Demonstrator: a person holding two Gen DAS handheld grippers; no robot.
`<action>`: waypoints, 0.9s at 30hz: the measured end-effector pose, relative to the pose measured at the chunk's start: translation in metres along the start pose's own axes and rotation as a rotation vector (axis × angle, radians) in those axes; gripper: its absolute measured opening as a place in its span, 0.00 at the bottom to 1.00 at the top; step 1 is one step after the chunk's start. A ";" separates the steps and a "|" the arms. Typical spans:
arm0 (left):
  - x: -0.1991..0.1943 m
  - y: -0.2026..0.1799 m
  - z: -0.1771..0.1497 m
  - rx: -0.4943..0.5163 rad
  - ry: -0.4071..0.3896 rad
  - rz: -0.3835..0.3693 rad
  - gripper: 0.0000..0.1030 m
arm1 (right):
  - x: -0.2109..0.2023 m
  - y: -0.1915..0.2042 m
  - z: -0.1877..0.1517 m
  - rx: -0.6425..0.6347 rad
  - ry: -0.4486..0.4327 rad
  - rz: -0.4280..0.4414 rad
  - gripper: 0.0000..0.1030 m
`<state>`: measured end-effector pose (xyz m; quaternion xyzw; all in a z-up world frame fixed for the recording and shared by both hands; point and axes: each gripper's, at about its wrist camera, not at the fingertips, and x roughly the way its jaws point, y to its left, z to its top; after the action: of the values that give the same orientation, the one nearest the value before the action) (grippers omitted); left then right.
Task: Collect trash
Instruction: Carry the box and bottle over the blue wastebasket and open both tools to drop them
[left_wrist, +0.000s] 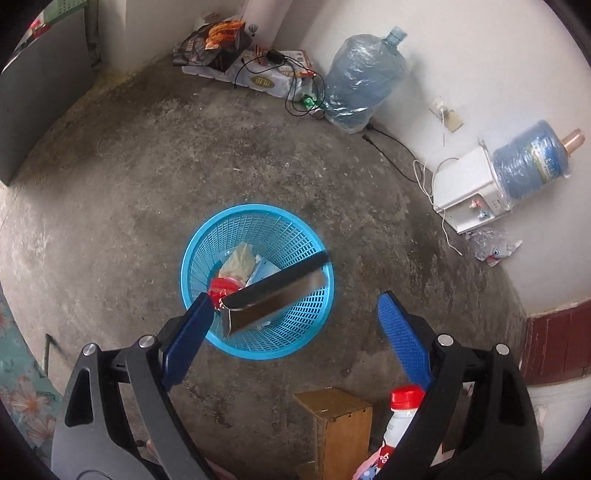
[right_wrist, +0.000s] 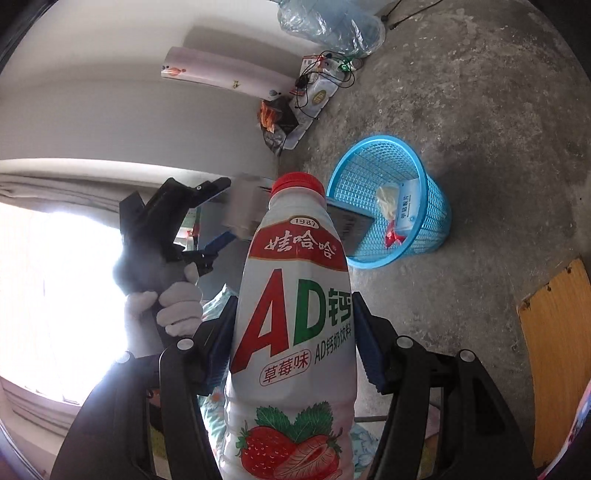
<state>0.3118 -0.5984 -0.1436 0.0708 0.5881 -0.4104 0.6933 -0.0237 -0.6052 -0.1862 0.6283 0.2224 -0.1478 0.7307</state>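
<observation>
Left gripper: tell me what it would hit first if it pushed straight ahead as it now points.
Probably the flat dark box falling between its open jaws, then the blue basket beneath; depth is unclear, so it may be the basket's rim.

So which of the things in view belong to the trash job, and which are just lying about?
Job:
- blue basket
- flat silver-and-black packet over the basket, between the open left tool pads
- milk drink bottle in the right tool
- wrappers in the basket

Lying about:
- water jugs
- dispenser
- cables
- cardboard box
</observation>
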 end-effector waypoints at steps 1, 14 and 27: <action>0.002 0.003 0.000 -0.016 0.001 -0.010 0.84 | 0.009 0.000 0.007 -0.004 -0.006 -0.010 0.56; -0.093 0.038 -0.032 0.082 -0.116 -0.002 0.84 | 0.169 0.013 0.096 -0.180 0.027 -0.229 0.75; -0.243 0.100 -0.130 0.146 -0.187 0.009 0.84 | 0.116 0.010 0.023 -0.172 0.037 -0.100 0.75</action>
<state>0.2858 -0.3391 -0.0083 0.0850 0.4892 -0.4537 0.7400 0.0841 -0.6193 -0.2348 0.5538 0.2786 -0.1529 0.7696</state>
